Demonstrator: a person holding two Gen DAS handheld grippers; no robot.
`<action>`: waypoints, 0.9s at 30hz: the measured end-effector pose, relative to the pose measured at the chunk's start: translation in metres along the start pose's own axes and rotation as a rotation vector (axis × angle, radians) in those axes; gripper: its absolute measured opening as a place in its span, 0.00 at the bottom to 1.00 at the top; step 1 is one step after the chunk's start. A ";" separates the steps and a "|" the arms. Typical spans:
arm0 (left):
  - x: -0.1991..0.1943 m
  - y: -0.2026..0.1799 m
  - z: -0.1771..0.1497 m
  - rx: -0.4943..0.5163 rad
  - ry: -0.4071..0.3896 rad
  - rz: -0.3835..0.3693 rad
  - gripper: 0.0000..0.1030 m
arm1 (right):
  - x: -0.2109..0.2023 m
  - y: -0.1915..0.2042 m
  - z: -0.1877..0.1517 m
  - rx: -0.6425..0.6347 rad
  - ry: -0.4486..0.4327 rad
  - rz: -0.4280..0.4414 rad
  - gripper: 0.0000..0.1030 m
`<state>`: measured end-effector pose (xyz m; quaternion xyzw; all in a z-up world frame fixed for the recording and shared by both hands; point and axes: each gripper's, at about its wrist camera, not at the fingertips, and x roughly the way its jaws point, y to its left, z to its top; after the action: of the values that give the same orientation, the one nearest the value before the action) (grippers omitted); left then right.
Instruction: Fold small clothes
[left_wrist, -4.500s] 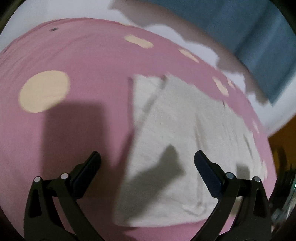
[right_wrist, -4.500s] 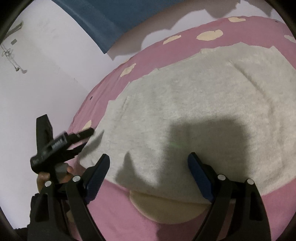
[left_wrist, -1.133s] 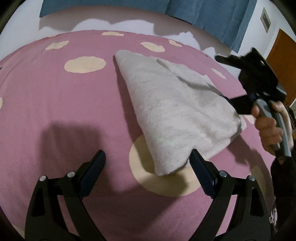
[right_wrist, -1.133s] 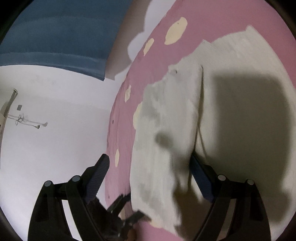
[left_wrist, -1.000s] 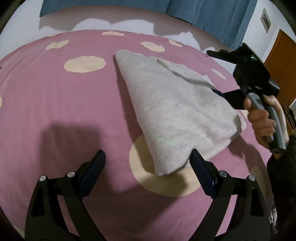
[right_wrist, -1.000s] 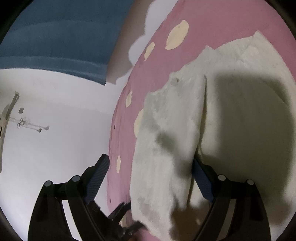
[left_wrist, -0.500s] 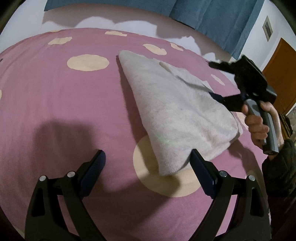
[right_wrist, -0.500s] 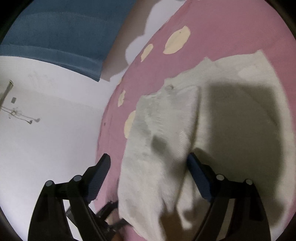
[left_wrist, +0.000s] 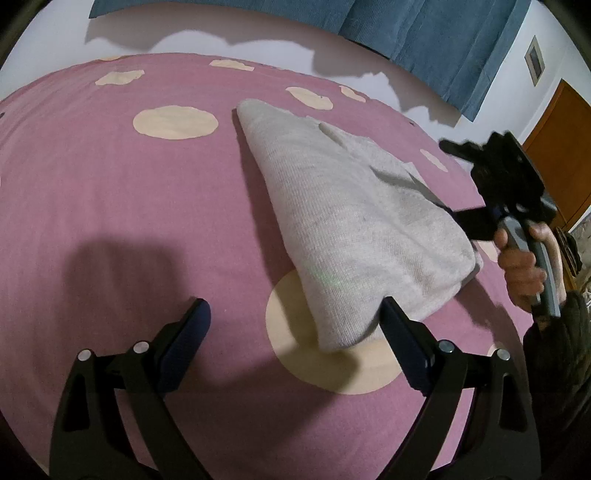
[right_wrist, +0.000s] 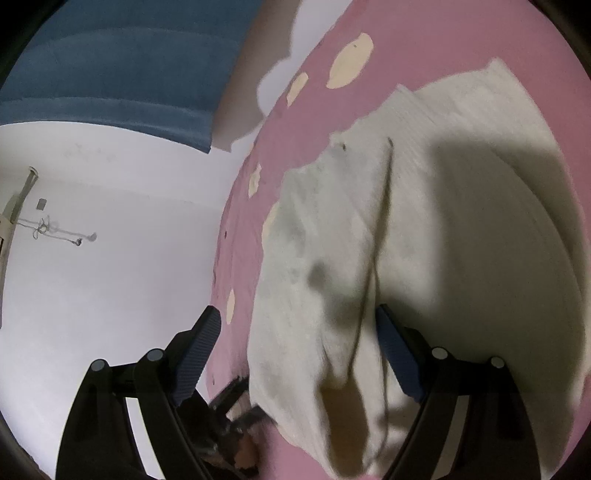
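Left wrist view: grey garment (left_wrist: 343, 229) lies already doubled over into a long wedge on the pink bedspread (left_wrist: 110, 206), narrow end toward the far edge, broad rounded end lying over a cream dot near the left gripper (left_wrist: 293, 325). Left jaws spread wide, nothing between the pads; the right-hand finger sits just beside the cloth's near corner (contact not certain). Right gripper (right_wrist: 295, 336) also stands wide; one layer of the garment drapes between its fingers, but the pads do not pinch it. Judgement: at least one fold is done; the thick bundle probably needs a further fold or smoothing to be compact. Fabric reads as soft knit, fine ribbed texture, plump rounded fold edges, a loose flap on top toward the right hand (left_wrist: 524, 258). Bedspread is matte woven, dotted cream.
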<state>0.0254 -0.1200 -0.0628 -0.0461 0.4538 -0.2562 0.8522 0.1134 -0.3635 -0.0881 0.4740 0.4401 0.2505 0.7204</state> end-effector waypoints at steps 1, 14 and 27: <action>0.000 0.000 0.000 0.002 0.000 0.001 0.89 | 0.005 0.001 0.006 0.002 0.003 -0.006 0.81; -0.001 -0.001 0.000 0.003 0.002 0.009 0.89 | 0.039 -0.002 0.034 -0.024 0.034 -0.145 0.31; -0.001 -0.005 0.003 0.013 0.005 0.024 0.89 | 0.015 0.012 0.028 -0.110 -0.056 -0.212 0.09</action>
<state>0.0252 -0.1244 -0.0590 -0.0345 0.4549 -0.2491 0.8543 0.1458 -0.3591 -0.0785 0.3912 0.4529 0.1833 0.7799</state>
